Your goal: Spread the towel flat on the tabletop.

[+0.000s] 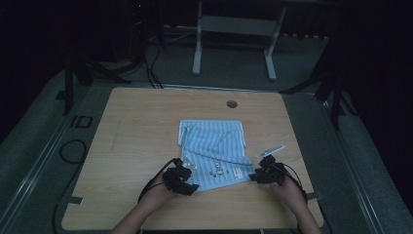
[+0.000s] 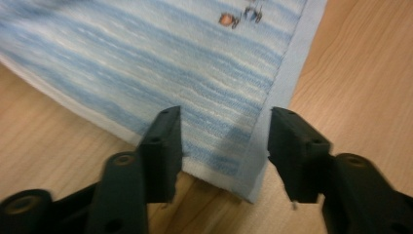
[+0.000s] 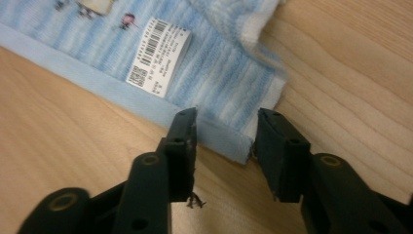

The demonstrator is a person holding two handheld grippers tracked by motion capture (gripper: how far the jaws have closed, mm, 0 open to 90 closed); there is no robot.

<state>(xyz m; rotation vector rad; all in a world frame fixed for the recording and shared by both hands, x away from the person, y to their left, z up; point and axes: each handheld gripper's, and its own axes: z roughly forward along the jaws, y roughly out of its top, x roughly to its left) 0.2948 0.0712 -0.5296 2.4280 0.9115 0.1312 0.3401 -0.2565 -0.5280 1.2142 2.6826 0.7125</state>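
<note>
lying flat near the middle of the wooden tabletop [image 1: 126,146], toward the near edge: a blue-and-white striped towel [image 1: 214,151], partly folded over itself, with a white barcode label [image 3: 158,56] and small embroidered figures [image 2: 241,17] near its near hem. resting just right of the towel on the tabletop, a small pale strip [image 1: 271,149], too small to identify.

hovering at the towel's near left corner: the left gripper [image 2: 224,146], held in the left hand [image 1: 158,192], jaws spread and straddling the corner, the plain blue hem [image 2: 280,92] running between them. showing a gap between pads and cloth on both sides, so pinching nothing.

sitting at the near right corner: the right gripper [image 3: 225,144], held in the right hand [image 1: 287,190], jaws likewise spread, the hem's end lying between them. touching or nearly touching the cloth edge with the right-side pad; not clamping it, as the other pad is standing apart.

trailing back toward the near edge, a cable [image 1: 151,183] from the left gripper.
</note>
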